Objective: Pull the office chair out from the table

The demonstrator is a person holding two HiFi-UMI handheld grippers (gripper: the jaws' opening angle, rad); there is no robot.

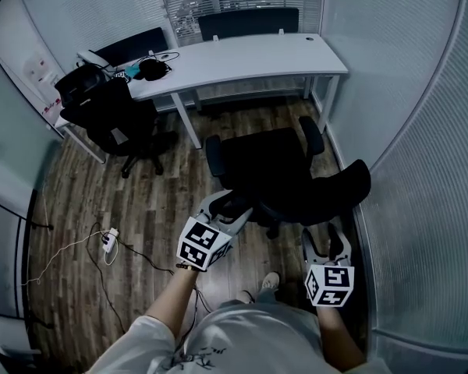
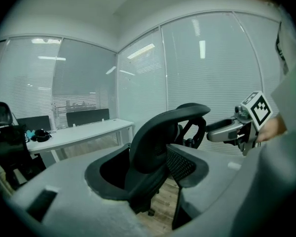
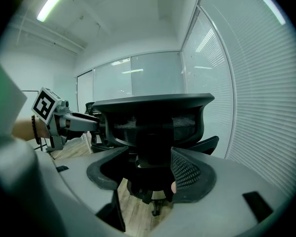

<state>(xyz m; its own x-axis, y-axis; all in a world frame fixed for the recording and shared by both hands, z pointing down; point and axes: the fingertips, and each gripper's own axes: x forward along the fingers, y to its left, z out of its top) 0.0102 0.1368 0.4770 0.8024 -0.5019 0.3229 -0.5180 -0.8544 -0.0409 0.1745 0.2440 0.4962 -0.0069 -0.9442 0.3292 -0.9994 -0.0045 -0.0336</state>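
Observation:
The black office chair (image 1: 265, 162) stands on the wooden floor, away from the white table (image 1: 242, 57), with its backrest (image 1: 345, 184) towards me. My left gripper (image 1: 232, 207) is at the backrest's left edge. In the left gripper view its jaws (image 2: 145, 174) stand wide apart, with the curved chair back (image 2: 158, 132) in the gap and not pressed. My right gripper (image 1: 325, 236) is low behind the backrest. In the right gripper view its jaws (image 3: 145, 174) are also apart around the chair's spine (image 3: 150, 157), and floor shows beside it.
A second black chair (image 1: 113, 115) stands at the table's left end, where a dark bag (image 1: 152, 68) lies on top. A power strip with cables (image 1: 109, 240) lies on the floor at left. A ribbed glass wall (image 1: 421, 170) runs close along the right.

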